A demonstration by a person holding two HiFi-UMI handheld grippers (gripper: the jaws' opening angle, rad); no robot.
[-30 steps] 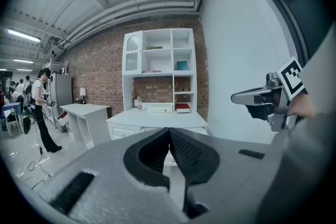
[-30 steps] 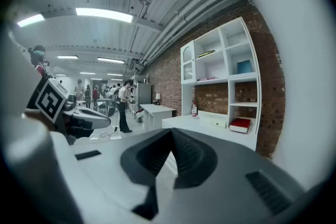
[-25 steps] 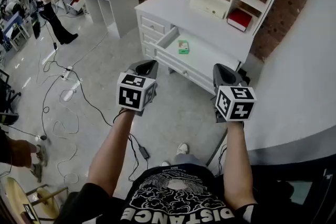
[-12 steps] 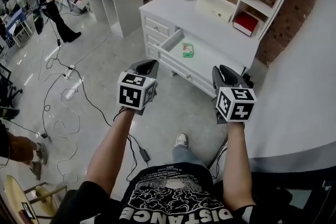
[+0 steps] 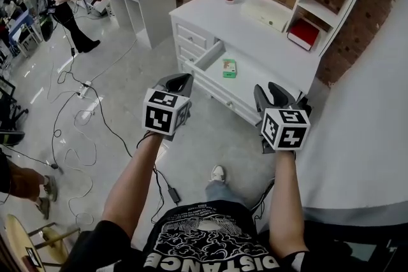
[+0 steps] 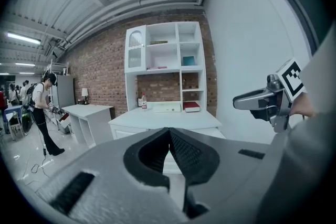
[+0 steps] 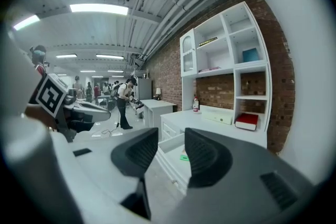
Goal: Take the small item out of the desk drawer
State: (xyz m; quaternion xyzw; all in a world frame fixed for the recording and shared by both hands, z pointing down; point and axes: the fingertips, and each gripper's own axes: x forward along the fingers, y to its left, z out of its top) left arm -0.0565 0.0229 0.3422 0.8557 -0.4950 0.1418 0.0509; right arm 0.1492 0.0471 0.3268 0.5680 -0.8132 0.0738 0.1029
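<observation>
Since the earlier frame, the right hand-held gripper had parted its jaws. They were opening, with nothing between them, and the table had come a little nearer. The left hand-held gripper was closed, jaws pressed together and empty.

Ahead of both hand-held grippers, and well apart from them, the drawer stood pulled out. The small green item lay inside on its floor, ahead and slightly left of the right hand-held gripper.

I judged that the jaws might arrive too narrow and push the light item deeper. A low reach could strike the drawer's front edge. Loose cables on the floor, left of the left hand-held gripper, could catch a foot.
</observation>
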